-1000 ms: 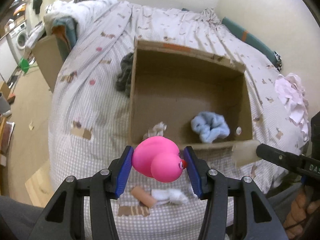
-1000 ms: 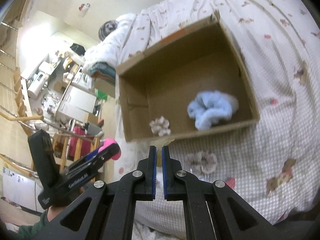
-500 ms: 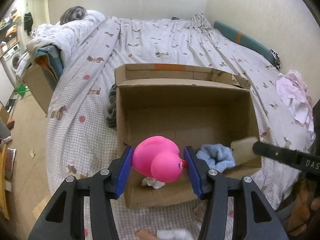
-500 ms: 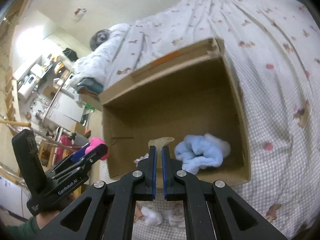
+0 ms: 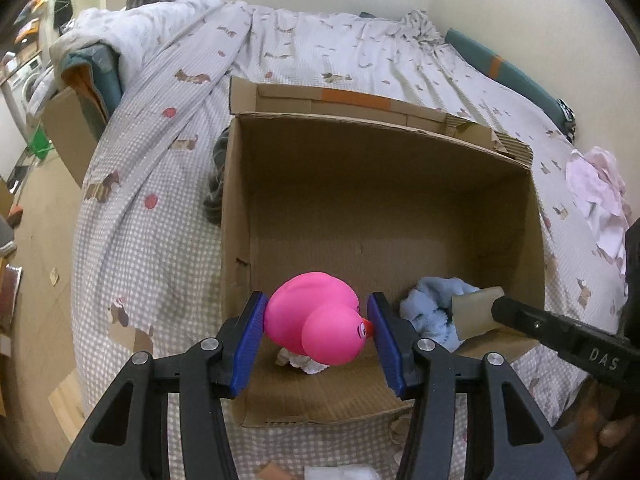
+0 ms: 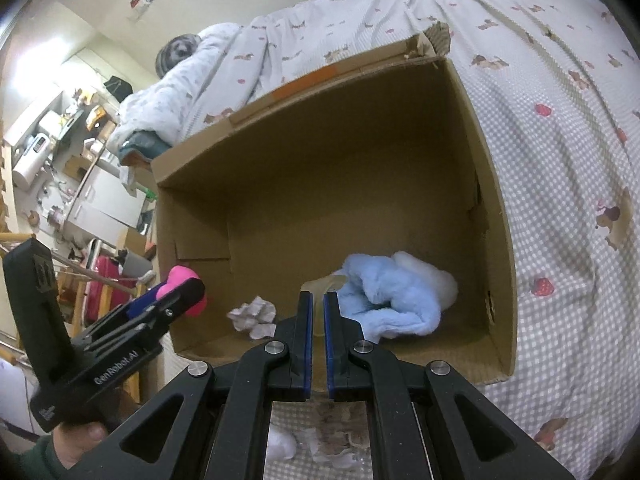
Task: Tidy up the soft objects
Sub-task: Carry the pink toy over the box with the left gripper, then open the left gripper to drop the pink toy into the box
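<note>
Pink duck (image 5: 320, 318) hides most of white wad (image 5: 306, 364).

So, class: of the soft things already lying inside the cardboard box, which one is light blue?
The fluffy blue cloth, bunched at the box's right side. The other item on the floor, the small crumpled white piece, is paler and lies left of it.

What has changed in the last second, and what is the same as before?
Both grippers moved forward over the box: the left gripper brought the pink duck above its floor, the right gripper its beige piece. Both grips unchanged; the blue cloth stayed.
</note>
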Tool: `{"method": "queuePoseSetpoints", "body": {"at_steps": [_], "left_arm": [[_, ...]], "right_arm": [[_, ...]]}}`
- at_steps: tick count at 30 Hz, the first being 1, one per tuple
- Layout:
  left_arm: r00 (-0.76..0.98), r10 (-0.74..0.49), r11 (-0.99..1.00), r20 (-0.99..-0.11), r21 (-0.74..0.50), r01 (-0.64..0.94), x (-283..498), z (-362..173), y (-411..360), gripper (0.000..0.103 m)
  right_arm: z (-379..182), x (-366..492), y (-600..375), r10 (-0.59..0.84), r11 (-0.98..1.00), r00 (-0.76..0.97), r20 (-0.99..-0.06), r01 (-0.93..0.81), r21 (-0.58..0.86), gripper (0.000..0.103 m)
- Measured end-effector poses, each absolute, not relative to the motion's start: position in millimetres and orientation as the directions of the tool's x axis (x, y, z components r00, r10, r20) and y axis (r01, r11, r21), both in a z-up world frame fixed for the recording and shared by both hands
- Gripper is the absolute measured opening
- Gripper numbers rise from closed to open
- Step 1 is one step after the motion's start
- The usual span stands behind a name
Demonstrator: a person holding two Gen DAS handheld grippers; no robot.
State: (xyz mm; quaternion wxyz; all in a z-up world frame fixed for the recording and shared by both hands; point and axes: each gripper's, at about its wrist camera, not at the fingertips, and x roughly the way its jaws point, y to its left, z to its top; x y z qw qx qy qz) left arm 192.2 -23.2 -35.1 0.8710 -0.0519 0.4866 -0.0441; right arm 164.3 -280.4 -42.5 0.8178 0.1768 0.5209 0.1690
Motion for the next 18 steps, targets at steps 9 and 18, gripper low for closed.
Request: {"method": "queuePoseSetpoints", "body": {"at_steps": [9,18], "left_arm": [[0.546,-0.109,0.994,-0.831,-0.098,0.049,189.4,-28.0,-31.2,0.048],[0.535,-0.115,0.993,-0.837,-0.106,0.047,190.7,-30.9,-31.3,0.048]], "right_arm": [[-49.5,168.0,-277.5,0.442,0.889,0.394,-0.806,-0.074,0.452,0.007],[-51.7,169.9,-274.3,0.427,0.897,0.400,-0.811,-0.070,0.437,0.007]]}}
